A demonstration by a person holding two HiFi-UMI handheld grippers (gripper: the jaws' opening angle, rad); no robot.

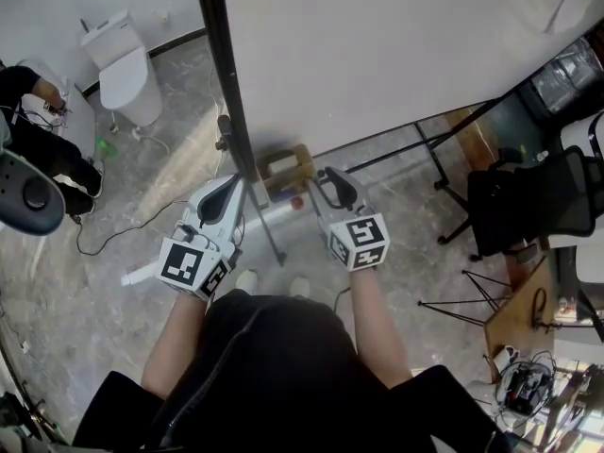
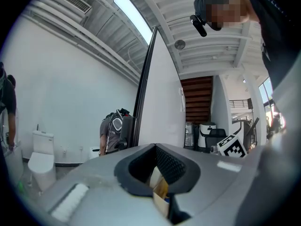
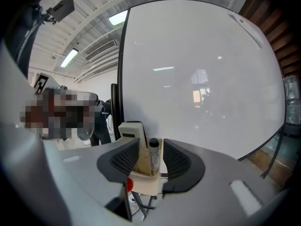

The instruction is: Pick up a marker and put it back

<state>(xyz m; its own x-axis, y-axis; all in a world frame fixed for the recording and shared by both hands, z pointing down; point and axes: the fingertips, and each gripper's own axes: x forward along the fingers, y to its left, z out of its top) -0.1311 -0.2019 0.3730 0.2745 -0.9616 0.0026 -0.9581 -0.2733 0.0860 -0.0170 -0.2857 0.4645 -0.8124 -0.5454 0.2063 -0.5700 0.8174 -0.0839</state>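
A white marker with a black cap (image 3: 153, 155) stands upright in a cream holder (image 3: 143, 181) on the whiteboard's ledge. My right gripper (image 3: 151, 148) is open around it, one dark pad on each side and neither touching the marker. A white eraser (image 3: 132, 130) stands just behind the holder. From the head view, the right gripper (image 1: 330, 179) points at the tan holder (image 1: 283, 168). The left gripper (image 1: 226, 190) is held beside it at the black pole. In the left gripper view its jaws (image 2: 157, 171) show a gap, with part of the holder visible through it and nothing held.
The big whiteboard (image 1: 396, 45) stands on a black frame, with its upright pole (image 1: 225, 83) between the grippers. A red cap (image 1: 297, 202) lies on the silver ledge (image 1: 269, 220). A toilet (image 1: 127, 69) and a seated person (image 1: 38, 135) are at the left, black chairs (image 1: 533, 196) at the right.
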